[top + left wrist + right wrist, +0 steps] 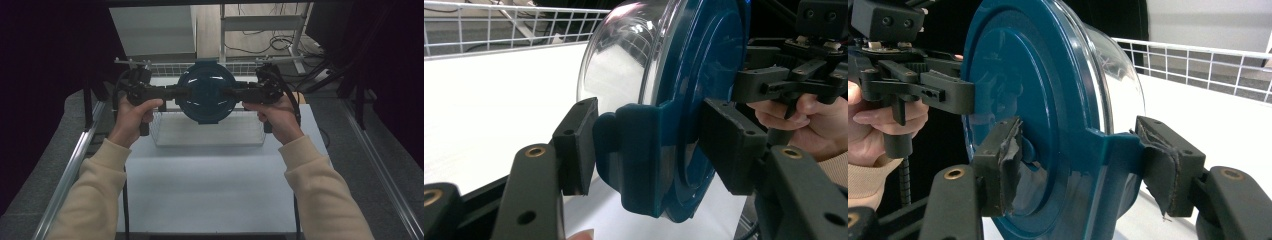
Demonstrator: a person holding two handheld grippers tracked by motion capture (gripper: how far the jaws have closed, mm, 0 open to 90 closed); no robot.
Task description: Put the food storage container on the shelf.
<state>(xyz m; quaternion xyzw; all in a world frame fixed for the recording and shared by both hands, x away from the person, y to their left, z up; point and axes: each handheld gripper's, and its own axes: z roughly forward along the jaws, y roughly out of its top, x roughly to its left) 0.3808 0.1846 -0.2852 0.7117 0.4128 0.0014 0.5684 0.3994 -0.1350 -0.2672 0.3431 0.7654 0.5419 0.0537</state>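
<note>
Table (210,175): white top, near half bare from the wire basket (165,135) to the front edge, which is cut off by the bottom of the high view. Dark surroundings hide whatever lies to the far left and right. Metal rails run along both sides of the table.

Wire basket sits at the far half of the table; its middle is hidden behind the held container, and its back rim (524,25) shows as a white grid in the left gripper view.

Container (206,93): clear round bowl with a dark blue lid (1038,100), held tilted on edge above the basket, lid face toward the person. Contents cannot be made out through the glare on the bowl (624,65). Its lower rim is cut off in both gripper views.

Left gripper (172,93): jaws clamp one blue side latch (634,155) of the lid, one pad on either side. Right gripper (239,93): jaws closed on the opposite latch (1108,150); its pad covering is torn and frayed.

Both grippers point inward toward each other, roughly level. Left hand (134,111) and right hand (277,116) wrap the handles, forearms in cream sleeves reaching forward, elbows out of frame.
</note>
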